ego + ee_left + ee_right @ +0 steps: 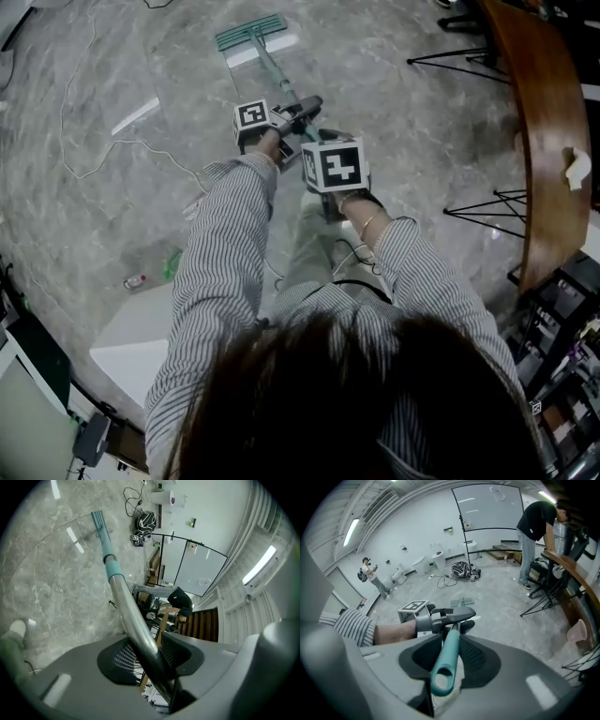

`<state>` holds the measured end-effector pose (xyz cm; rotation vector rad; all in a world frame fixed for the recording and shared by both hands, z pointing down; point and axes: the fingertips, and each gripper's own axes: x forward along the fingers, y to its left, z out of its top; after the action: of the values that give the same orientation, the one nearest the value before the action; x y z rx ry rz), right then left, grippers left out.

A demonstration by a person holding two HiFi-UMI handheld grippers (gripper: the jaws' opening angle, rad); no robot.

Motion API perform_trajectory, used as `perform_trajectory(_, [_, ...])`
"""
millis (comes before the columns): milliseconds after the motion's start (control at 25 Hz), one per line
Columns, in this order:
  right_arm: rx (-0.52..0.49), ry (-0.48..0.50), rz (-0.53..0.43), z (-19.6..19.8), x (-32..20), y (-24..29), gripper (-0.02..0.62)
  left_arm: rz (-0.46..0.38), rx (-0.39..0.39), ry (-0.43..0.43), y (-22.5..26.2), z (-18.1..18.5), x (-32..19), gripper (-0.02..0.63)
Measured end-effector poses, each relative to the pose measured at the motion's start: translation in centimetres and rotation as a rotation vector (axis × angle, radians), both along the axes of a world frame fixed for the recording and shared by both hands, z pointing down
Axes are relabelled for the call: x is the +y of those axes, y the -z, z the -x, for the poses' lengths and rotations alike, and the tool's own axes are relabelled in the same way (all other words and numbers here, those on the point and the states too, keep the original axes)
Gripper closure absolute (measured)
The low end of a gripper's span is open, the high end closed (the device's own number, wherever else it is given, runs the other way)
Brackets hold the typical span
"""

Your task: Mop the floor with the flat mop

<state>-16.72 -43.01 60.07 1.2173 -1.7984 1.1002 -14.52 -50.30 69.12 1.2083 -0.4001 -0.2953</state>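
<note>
The flat mop's teal head [251, 33] lies on the grey marble floor ahead of me, and its pole [279, 82] slants back toward my hands. My left gripper [302, 110] is shut on the metal pole [123, 599], which runs between its pads [117, 657] down to the mop head [99, 520]. Behind it my right gripper [451, 654] is shut on the teal handle end [446, 663] with its hanging loop. Its marker cube [335, 166] hides its jaws in the head view. From the right gripper view I see the left gripper [451, 616] further along the pole.
A curved wooden counter [546, 141] on black stands [489, 212] runs along the right. A white cable [122, 142] trails over the floor at the left, near a small bottle [136, 280] and a white board [141, 349]. One person [538, 527] bends at the counter; another [370, 573] stands far off.
</note>
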Motion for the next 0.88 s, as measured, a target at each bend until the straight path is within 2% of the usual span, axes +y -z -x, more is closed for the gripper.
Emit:
perform_trajectory(480, [0.004,-0.001,0.006,-1.8,2.2,-0.7,0.479,-0.003,0.02,0.033,-0.4,-1.6,2.1,0.459])
perform_trajectory(880, [-0.001,-0.006,0.015,-6.2,10.1,0.0,0.48,0.039,0.068,0.066,1.4,-6.3,10.1,0.465])
